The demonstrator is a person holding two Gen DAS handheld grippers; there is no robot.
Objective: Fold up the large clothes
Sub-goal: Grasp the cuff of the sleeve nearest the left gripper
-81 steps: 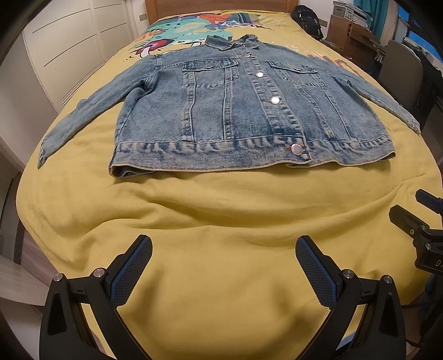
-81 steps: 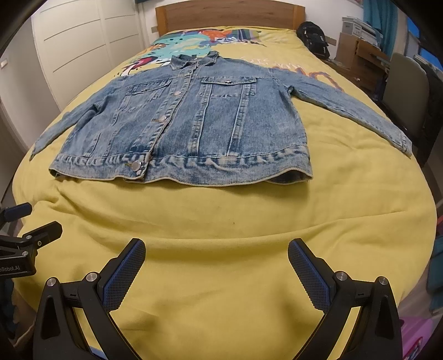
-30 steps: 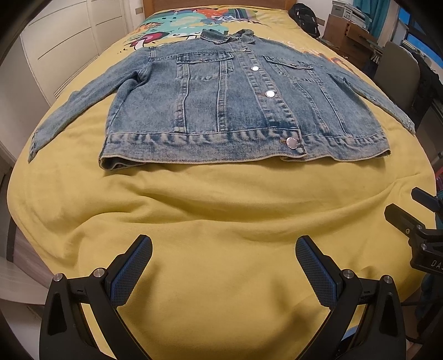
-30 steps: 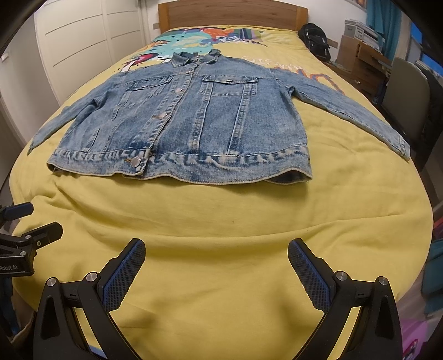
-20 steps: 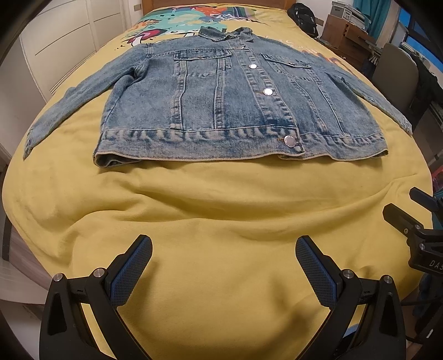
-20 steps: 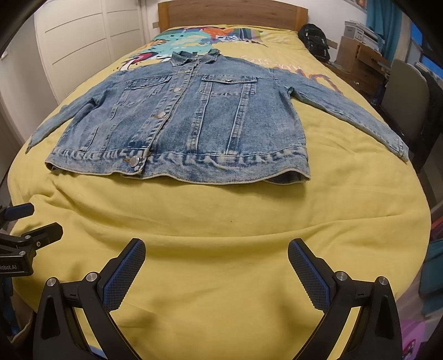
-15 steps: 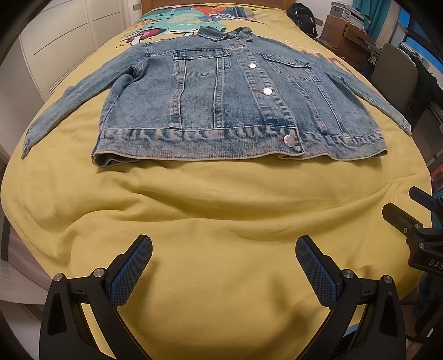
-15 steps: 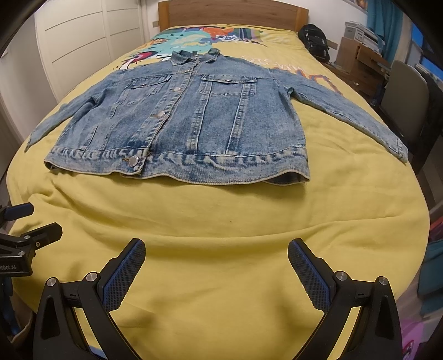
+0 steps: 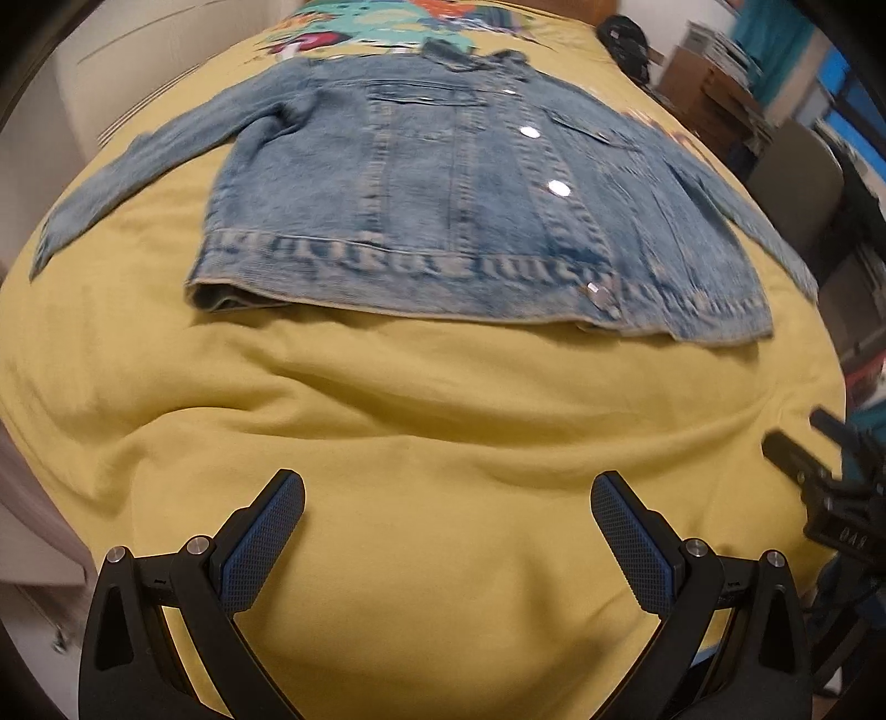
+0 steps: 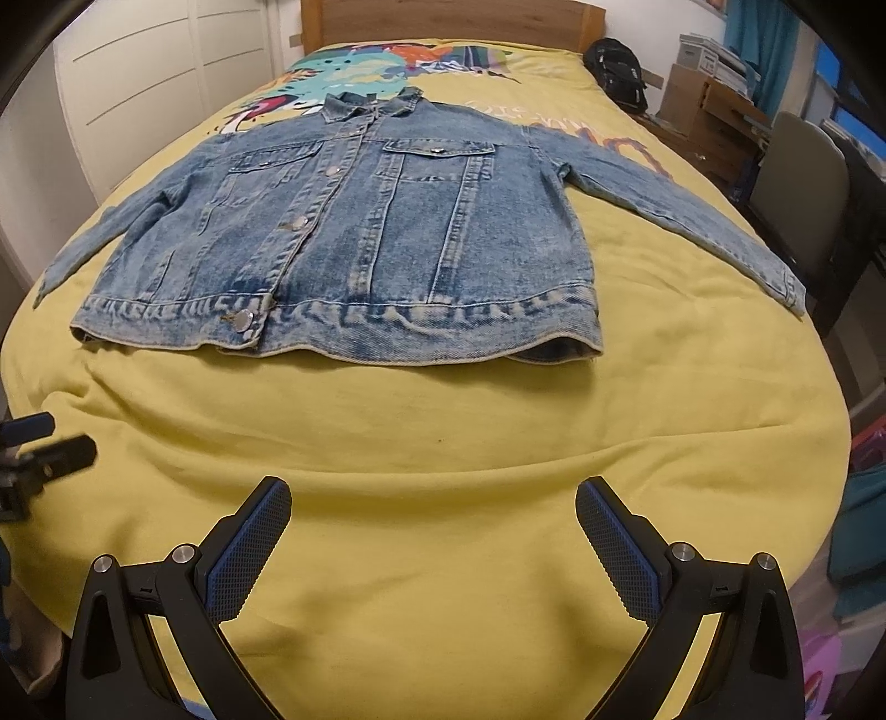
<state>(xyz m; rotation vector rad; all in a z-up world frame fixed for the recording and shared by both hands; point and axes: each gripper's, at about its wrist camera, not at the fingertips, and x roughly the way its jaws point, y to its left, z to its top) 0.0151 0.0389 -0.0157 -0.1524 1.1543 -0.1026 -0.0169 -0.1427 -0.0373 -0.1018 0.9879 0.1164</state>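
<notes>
A faded blue denim jacket (image 10: 354, 232) lies flat, front up and buttoned, in the middle of a yellow bedspread (image 10: 443, 471), collar toward the wooden headboard (image 10: 448, 22), both sleeves spread out to the sides. Near the foot of the bed, well short of the jacket's hem, the left gripper (image 9: 446, 523) and the right gripper (image 10: 432, 523) hover above bare bedspread, each with its blue-padded jaws wide apart and holding nothing. The left view is blurred.

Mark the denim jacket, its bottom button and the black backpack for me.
denim jacket (image 10: 421, 232), right wrist view, on the front panel below the chest pocket.
bottom button (image 10: 242, 319), right wrist view, on the metal stud at the hem.
black backpack (image 10: 617, 69), right wrist view, on its body.
</notes>
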